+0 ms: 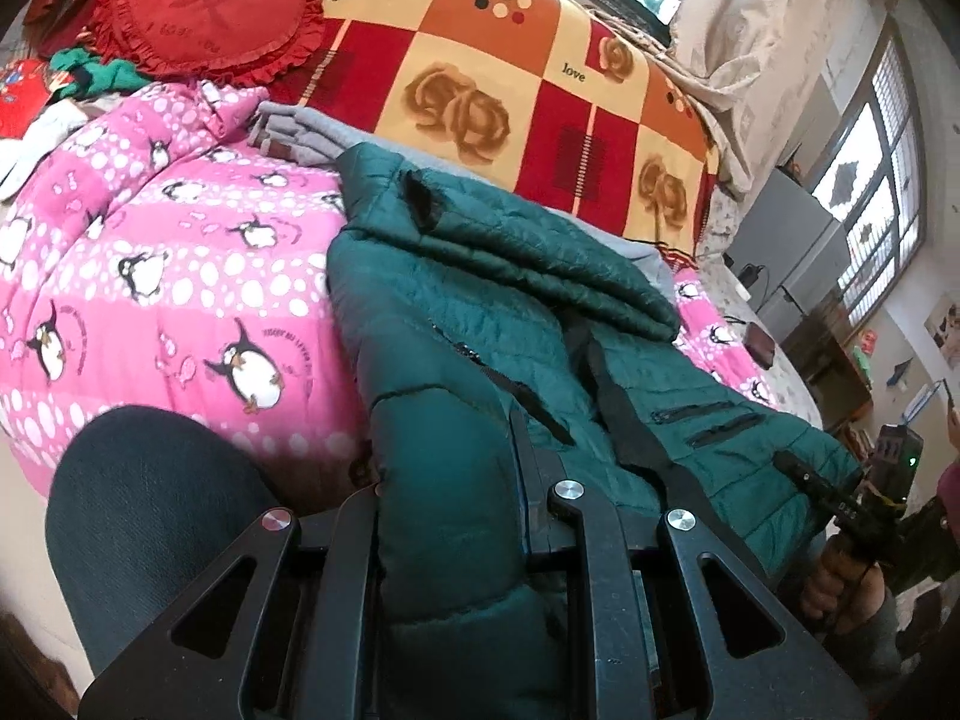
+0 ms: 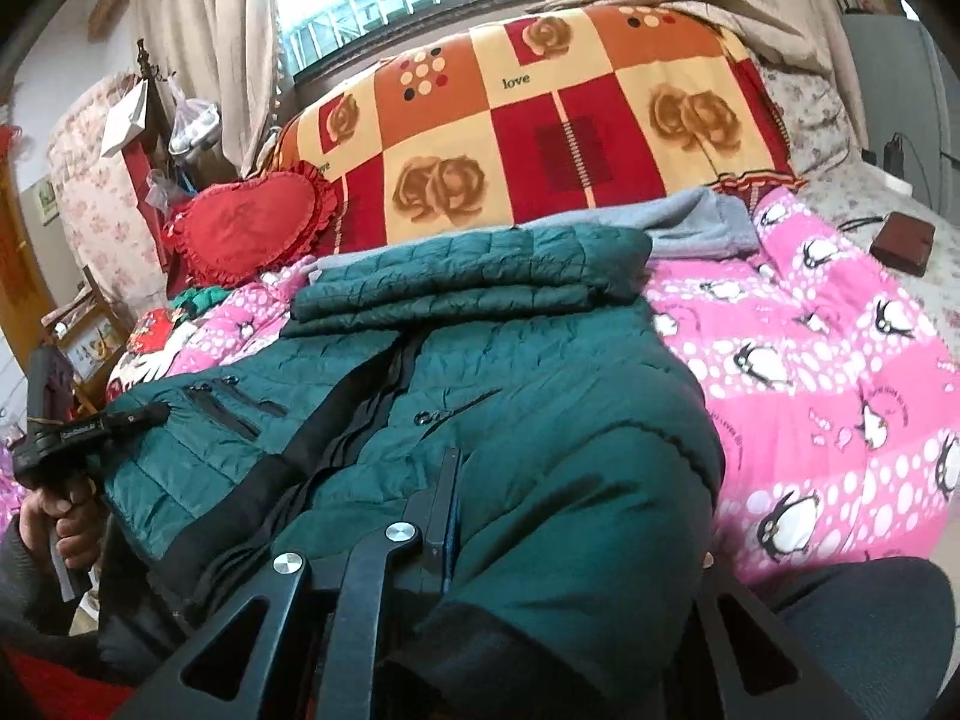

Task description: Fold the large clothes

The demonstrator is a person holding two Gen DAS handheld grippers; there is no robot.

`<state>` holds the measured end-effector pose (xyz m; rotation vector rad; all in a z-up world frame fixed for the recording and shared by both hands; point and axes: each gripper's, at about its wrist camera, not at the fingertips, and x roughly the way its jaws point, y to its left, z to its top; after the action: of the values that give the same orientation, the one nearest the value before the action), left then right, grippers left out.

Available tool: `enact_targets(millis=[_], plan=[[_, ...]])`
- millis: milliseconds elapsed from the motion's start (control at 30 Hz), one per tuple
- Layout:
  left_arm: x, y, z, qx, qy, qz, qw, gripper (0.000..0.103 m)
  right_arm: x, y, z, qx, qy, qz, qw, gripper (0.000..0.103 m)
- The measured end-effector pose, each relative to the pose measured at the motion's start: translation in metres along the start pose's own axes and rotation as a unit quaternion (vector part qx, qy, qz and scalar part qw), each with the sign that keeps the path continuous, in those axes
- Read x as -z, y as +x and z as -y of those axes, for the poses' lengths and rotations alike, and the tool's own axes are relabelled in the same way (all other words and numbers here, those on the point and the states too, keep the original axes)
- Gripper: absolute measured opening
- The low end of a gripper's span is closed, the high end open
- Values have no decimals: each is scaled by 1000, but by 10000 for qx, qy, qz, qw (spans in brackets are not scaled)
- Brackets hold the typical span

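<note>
A dark green quilted puffer jacket (image 1: 510, 324) is spread on a pink penguin-print quilt (image 1: 168, 276), its top part folded over. At the jacket's left bottom corner, puffy cloth is bunched between the black fingers of the left gripper (image 1: 456, 504), which are clamped on it. At the jacket's right bottom corner, more cloth is pinched by the right gripper (image 2: 570, 516). Behind the jacket a red and orange rose-patterned blanket (image 2: 540, 120) is seen.
</note>
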<state>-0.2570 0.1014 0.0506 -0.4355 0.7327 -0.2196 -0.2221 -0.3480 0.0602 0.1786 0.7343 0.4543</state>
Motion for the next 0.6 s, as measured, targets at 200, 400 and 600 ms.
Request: enact_targets(millis=[200, 400, 600], plan=[[-21, -14, -6, 82, -274, 551, 9981, 15, -25, -7, 14, -21, 255, 406, 9988, 16], [-42, -12, 1, 14, -225, 941, 9953, 15, -54, 2, 19, 8, 263, 718, 9971, 16], [-72, 3, 1, -91, -211, 1114, 9935, 15, -83, 24, 22, 194, 156, 877, 9958, 16]])
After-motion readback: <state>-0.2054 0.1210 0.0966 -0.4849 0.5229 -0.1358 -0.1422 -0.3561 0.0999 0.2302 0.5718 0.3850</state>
